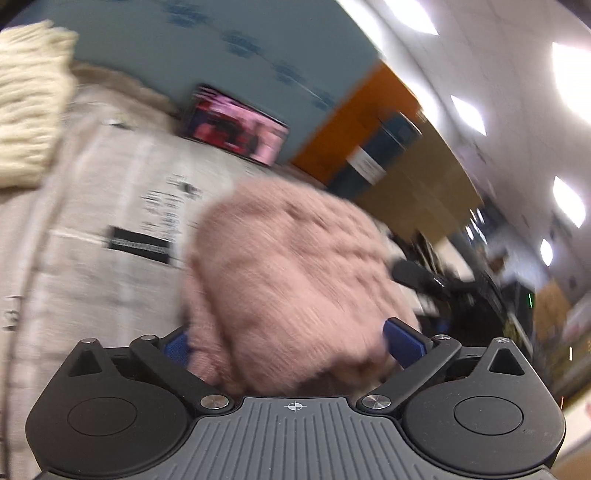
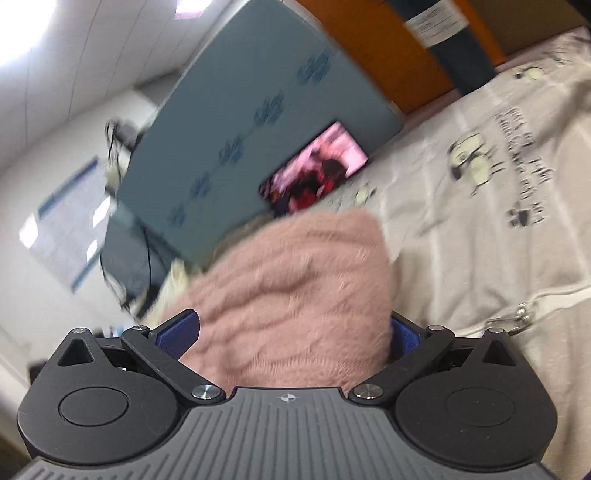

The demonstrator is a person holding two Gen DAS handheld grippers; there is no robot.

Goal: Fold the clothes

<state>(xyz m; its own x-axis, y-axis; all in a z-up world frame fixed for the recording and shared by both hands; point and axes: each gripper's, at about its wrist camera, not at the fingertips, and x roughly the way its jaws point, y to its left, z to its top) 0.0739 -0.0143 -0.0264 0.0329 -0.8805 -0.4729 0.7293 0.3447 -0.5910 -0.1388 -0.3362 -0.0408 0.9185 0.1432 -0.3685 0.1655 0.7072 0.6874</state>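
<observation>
Closest to each camera, a fluffy pink sweater (image 1: 288, 280) fills the space between the blue pads. The left gripper (image 1: 291, 345) has its jaws clenched on a bunch of the knit, and the right gripper (image 2: 293, 332) likewise grips a fold of it between its jaws. The sweater (image 2: 295, 295) hangs lifted off the surface, bunched between the two tools, and both views are tilted and smeared with motion blur.

Beneath and beyond it lies a pale beige sheet (image 2: 480, 229) covering what looks like a bed, printed with small cartoon animals, paw marks and lines of dark lettering too blurred to read. A white cord with a metal clip (image 2: 524, 312) crosses the sheet near the right gripper. In the left view a black label (image 1: 140, 243) sits on the sheet (image 1: 92, 221); its text cannot be made out. A cream knitted garment (image 1: 29, 107) lies at the far left edge of that view.

Farther back, a lit screen (image 2: 314, 170) showing pink and red shapes leans against a grey-blue panel (image 2: 240, 122) marked with a row of darker blue motifs. Past the panel stand an orange wall section (image 1: 354, 118) and a dark blue pillar bearing a white notice (image 2: 436, 24), unreadable. Overhead, a white ceiling carries bright light panels (image 1: 572, 77).
</observation>
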